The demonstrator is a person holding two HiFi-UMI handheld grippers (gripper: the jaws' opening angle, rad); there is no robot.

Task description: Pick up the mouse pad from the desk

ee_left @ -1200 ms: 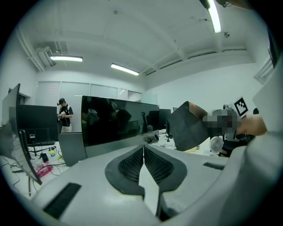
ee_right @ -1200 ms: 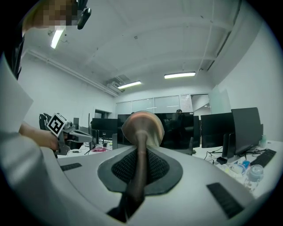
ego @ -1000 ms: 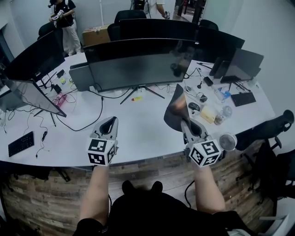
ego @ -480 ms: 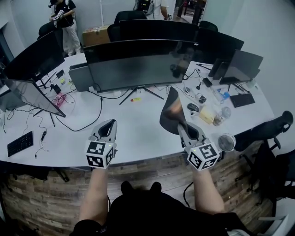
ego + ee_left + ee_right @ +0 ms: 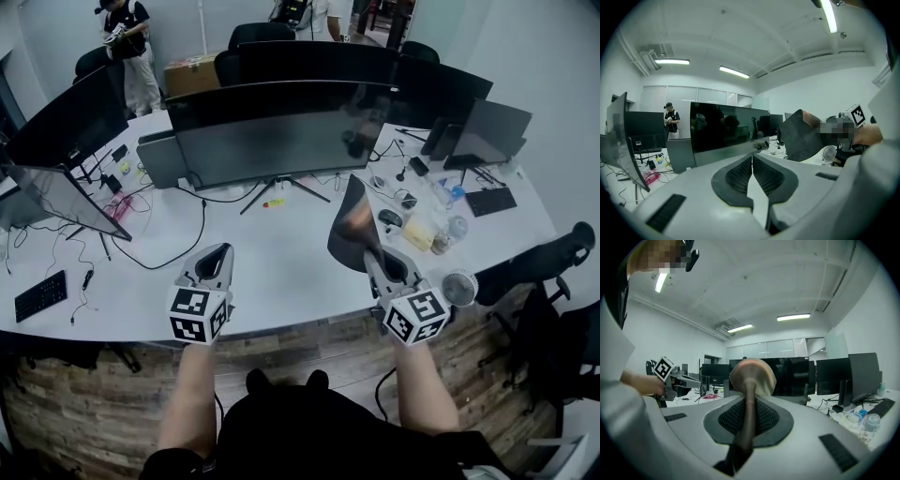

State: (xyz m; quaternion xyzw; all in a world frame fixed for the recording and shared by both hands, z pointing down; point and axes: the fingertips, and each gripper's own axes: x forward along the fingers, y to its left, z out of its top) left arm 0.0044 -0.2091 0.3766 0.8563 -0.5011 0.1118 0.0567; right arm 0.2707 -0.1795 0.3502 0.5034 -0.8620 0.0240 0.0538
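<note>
Barely anything has moved in the last second. The right gripper (image 5: 373, 253) has drifted a touch toward the left one with its load, and the left gripper (image 5: 222, 249) sits where it was.

The right gripper is clamped on the mouse pad (image 5: 348, 223). Its own view shows the pad (image 5: 752, 373) edge-on, squeezed between the two ribbed jaws of the right gripper (image 5: 749, 398) and flaring out past the tips. The pad stands on edge, up off the desk (image 5: 281, 272), straight ahead of the right gripper's tips and leaning a bit away from it. The side facing the left gripper is dark, and the other face looks brownish.

The left gripper (image 5: 752, 157) is closed on nothing, its ribbed pads meeting at the tips with only bare desk beyond. From its view the mouse pad (image 5: 802, 137) hangs off to the right, a bit above the jaw line. The two grippers are side by side and well apart, both over the near edge of the desk.

A wide curved monitor (image 5: 281, 127) stands ahead of both grippers. A small fan (image 5: 459, 287) sits just to the right of the right gripper. A computer mouse (image 5: 393, 218) and a water bottle (image 5: 457, 227) lie ahead and right of it, behind the pad. Well off to the left of the left gripper there's a black keyboard (image 5: 42, 292).
</note>
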